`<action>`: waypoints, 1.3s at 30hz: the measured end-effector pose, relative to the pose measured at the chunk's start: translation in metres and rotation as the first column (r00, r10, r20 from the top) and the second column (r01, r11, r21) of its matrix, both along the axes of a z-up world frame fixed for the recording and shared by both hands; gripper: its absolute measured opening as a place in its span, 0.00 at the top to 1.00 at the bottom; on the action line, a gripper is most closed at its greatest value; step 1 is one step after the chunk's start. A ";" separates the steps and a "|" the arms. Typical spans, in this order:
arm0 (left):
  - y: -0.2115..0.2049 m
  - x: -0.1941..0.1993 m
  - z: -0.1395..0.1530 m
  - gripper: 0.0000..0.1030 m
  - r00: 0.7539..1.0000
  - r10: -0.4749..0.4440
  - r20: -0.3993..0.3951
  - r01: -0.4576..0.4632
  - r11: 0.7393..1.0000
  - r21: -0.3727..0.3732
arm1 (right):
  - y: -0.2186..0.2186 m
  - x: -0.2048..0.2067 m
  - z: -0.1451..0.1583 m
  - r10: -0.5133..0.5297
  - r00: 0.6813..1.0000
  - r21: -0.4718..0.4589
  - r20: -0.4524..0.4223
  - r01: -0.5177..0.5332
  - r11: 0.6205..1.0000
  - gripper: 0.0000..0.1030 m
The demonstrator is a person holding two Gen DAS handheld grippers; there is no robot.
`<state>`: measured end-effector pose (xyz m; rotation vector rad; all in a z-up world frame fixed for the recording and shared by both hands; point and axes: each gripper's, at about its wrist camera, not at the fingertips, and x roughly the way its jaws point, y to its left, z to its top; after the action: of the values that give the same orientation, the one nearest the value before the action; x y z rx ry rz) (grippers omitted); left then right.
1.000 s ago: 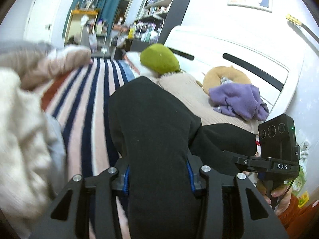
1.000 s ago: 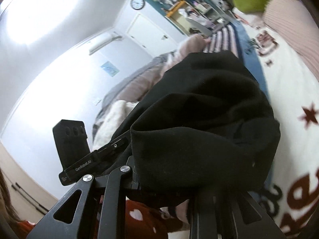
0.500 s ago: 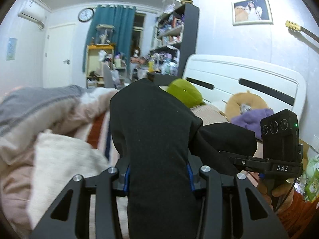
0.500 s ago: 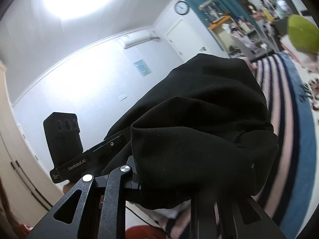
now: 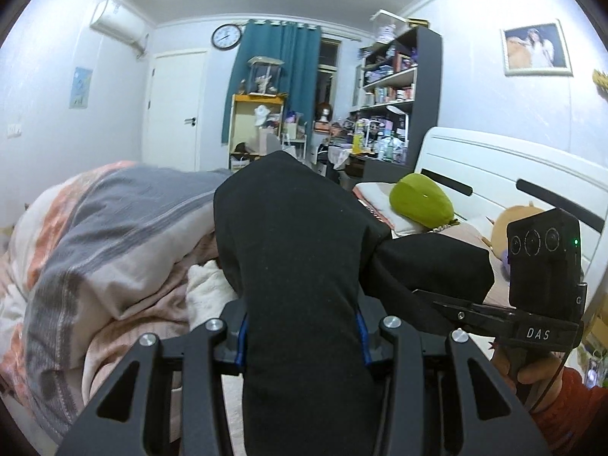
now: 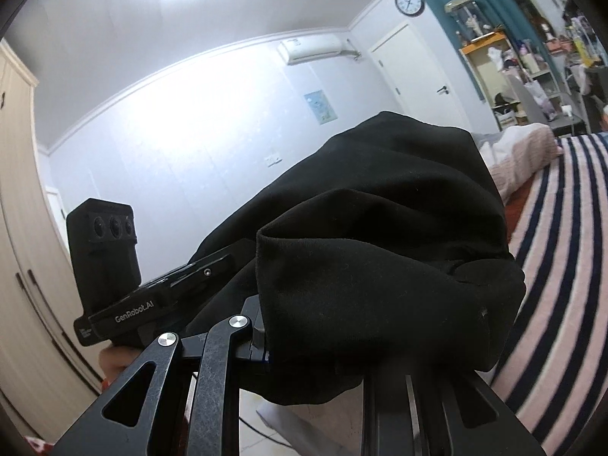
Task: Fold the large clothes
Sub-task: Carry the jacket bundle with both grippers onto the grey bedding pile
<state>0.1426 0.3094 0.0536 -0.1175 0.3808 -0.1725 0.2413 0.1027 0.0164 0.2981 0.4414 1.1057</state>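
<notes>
Indoors, a striped bed [image 6: 562, 266] is lying at the right, a heaped duvet [image 5: 114, 235] bunching at its far left. Above it a black garment [image 5: 304, 266] is hanging bunched between both grippers. The left gripper [image 5: 302, 326] is clamping its fingers on one thick fold; the right gripper [image 6: 323, 357] is pinching another fold, its fingers buried in cloth.
</notes>
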 end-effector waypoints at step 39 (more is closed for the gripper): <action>0.093 0.022 0.006 0.26 0.992 0.011 -0.127 -0.024 0.994 -0.104 | 0.014 0.022 0.028 0.010 0.999 -0.191 0.040 -0.002 0.982 0.55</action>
<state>0.1641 0.4021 0.0591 -0.2365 0.4972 -0.1682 0.2632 0.1167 0.0441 0.1052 0.5087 1.0648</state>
